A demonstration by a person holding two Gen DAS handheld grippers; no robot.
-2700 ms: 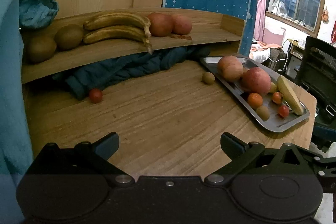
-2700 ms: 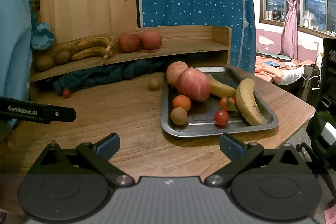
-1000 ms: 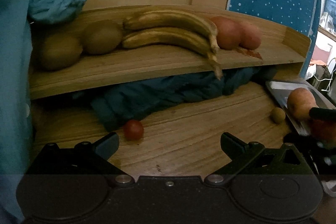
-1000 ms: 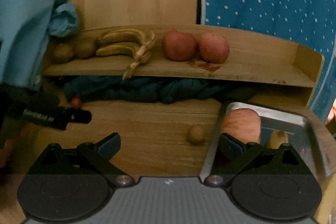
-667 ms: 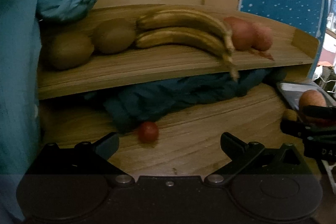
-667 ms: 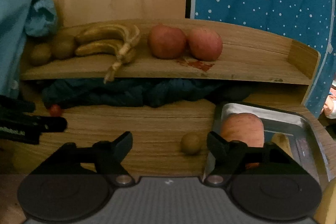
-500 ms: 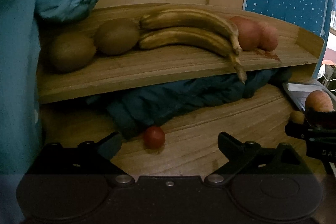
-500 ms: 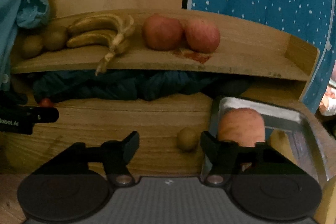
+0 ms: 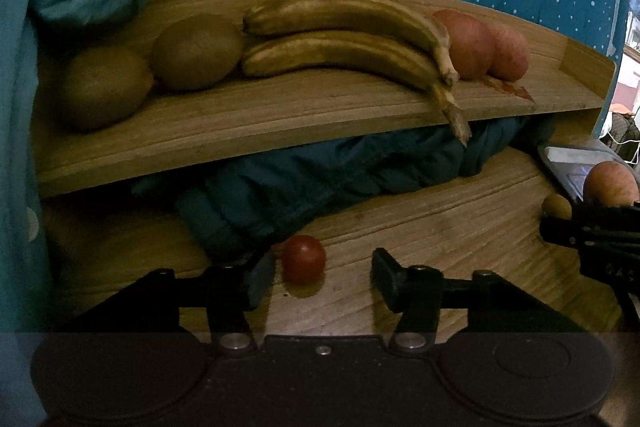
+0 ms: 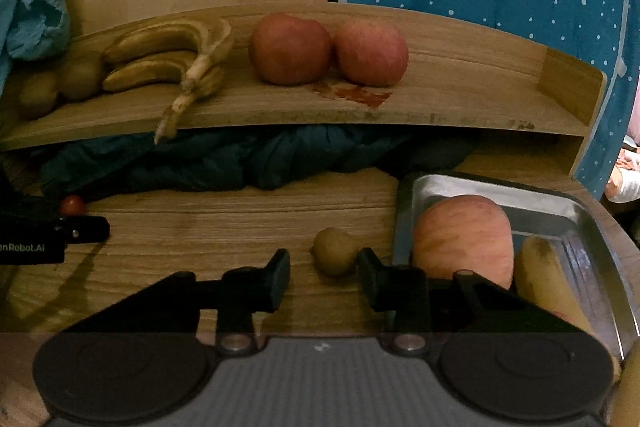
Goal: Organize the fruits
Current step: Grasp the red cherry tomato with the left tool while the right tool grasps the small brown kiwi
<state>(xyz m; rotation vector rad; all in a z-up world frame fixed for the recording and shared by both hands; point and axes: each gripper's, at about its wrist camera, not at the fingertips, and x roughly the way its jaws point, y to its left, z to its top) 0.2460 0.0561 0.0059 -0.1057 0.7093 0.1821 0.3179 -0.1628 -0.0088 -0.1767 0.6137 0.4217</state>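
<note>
**Both grippers closing around small fruits on the bench**

Left wrist view: The left gripper (image 9: 323, 277) sits low over the wooden bench (image 9: 440, 239). Its fingers (image 9: 260, 277) are closing, and a small red tomato (image 9: 303, 259) lies between them, close to the finger at 9 o'clock. The other finger is still apart from it. A dark blue cloth (image 9: 320, 179) is stuffed under the shelf (image 9: 280, 115) at 12 o'clock. On the shelf lie 2 kiwis (image 9: 196, 51), 2 bananas (image 9: 344, 39) and 2 apples (image 9: 468, 45). At 3 o'clock the right gripper (image 9: 592, 231) shows as a dark shape.

Right wrist view: The right gripper's fingers (image 10: 372, 279) are closing too. A small brown fruit (image 10: 334, 251) lies between them on the bench, right against the finger at 3 o'clock. The finger at 9 o'clock does not touch it. Just beside the fruit, at 3 o'clock, a metal tray (image 10: 500, 187) holds an apple (image 10: 464, 239) and a banana (image 10: 548, 279). The left gripper shows at 9 o'clock.
</note>
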